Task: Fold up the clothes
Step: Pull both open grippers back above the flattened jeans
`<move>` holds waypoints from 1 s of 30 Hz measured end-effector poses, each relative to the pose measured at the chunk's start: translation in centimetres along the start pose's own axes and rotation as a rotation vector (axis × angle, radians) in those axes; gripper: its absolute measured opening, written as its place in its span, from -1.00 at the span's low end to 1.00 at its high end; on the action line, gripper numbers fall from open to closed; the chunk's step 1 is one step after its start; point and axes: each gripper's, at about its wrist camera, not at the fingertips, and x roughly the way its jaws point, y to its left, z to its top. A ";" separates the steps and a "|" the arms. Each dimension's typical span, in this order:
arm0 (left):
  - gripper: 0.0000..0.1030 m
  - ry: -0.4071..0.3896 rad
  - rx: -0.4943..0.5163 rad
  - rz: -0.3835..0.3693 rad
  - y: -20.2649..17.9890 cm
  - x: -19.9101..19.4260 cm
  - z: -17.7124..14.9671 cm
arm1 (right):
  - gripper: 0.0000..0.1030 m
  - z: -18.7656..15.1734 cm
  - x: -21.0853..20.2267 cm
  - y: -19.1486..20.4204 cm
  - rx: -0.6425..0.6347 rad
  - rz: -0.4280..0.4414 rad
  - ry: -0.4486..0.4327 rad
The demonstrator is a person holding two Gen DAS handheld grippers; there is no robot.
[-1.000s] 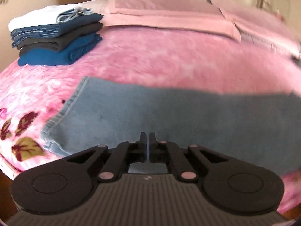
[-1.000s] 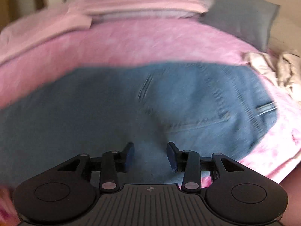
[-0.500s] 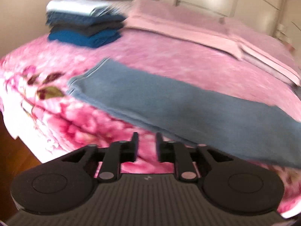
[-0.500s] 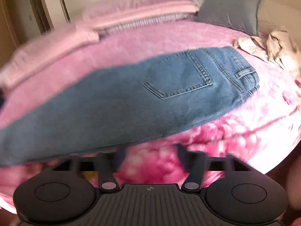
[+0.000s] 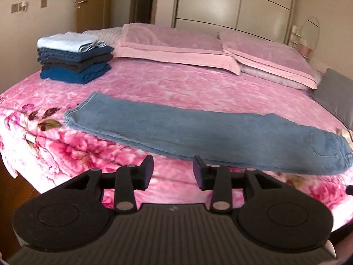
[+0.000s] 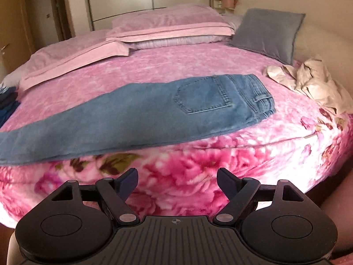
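Both hand-held grippers — left (image 5: 172,169), right (image 6: 177,182) — now gape empty, pulled back off the jeans (image 5: 198,132); no legible writing.

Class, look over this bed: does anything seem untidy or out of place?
Yes. A cream garment lies crumpled near the grey cushion, unlike the flat jeans and the neat stack.

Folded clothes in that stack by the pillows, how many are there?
4 in the stack, top to bottom: pale blue, denim, dark grey, bright blue. Thin layers may be hidden.
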 end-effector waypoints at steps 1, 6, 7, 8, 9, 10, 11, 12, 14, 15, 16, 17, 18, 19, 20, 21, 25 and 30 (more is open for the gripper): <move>-0.25 -0.002 0.008 -0.005 -0.3 -0.3 -0.1 | 0.58 -0.1 -0.3 0.4 -0.006 0.009 -0.006; -0.25 -0.012 0.043 -0.024 -1.9 -1.8 -0.7 | 0.58 -0.6 -1.5 2.4 -0.047 0.020 -0.048; -0.25 -0.012 0.045 -0.021 -2.0 -1.9 -0.8 | 0.58 -0.8 -1.6 2.8 -0.058 0.020 -0.055; -0.25 -0.013 0.047 -0.019 -2.0 -2.0 -0.9 | 0.58 -0.9 -1.8 3.2 -0.067 0.025 -0.060; -0.25 -0.014 0.049 -0.017 -2.0 -2.1 -0.9 | 0.58 -1.0 -1.8 3.5 -0.075 0.032 -0.063; -0.25 -0.015 0.051 -0.015 -2.1 -2.3 -1.0 | 0.58 -1.2 -1.9 3.8 -0.084 0.041 -0.065; -0.25 -0.016 0.053 -0.011 -2.1 -2.4 -1.1 | 0.58 -1.3 -2.0 4.0 -0.092 0.047 -0.067; -0.24 -0.017 0.055 -0.007 -2.1 -2.5 -1.2 | 0.58 -1.5 -2.1 4.3 -0.101 0.054 -0.069; -0.24 -0.017 0.059 0.001 -2.2 -2.8 -1.3 | 0.58 -1.7 -2.2 4.7 -0.115 0.065 -0.072; -0.24 -0.017 0.061 0.006 -2.2 -2.8 -1.4 | 0.58 -1.8 -2.2 4.9 -0.121 0.069 -0.074; -0.24 -0.016 0.063 0.011 -2.1 -2.9 -1.5 | 0.58 -1.9 -2.2 5.0 -0.126 0.074 -0.076; -0.24 -0.015 0.064 0.016 -2.1 -3.0 -1.6 | 0.58 -2.0 -2.2 5.1 -0.128 0.078 -0.077; -0.24 -0.014 0.066 0.021 -2.1 -3.0 -1.6 | 0.58 -2.0 -2.2 5.2 -0.129 0.081 -0.077; -0.23 -0.013 0.067 0.025 -2.0 -3.1 -1.7 | 0.58 -2.1 -2.2 5.2 -0.128 0.085 -0.077; -0.23 -0.012 0.068 0.028 -2.0 -3.1 -1.8 | 0.58 -2.1 -2.2 5.3 -0.127 0.087 -0.077; -0.22 -0.012 0.069 0.032 -1.9 -3.1 -1.8 | 0.58 -2.1 -2.1 5.3 -0.125 0.089 -0.077; -0.21 -0.012 0.080 0.049 -2.0 -3.2 -1.8 | 0.58 -2.2 -2.0 5.4 -0.116 0.095 -0.077; -0.20 -0.012 0.093 0.066 -1.7 -3.2 -1.8 | 0.58 -1.9 -1.8 5.5 -0.099 0.099 -0.078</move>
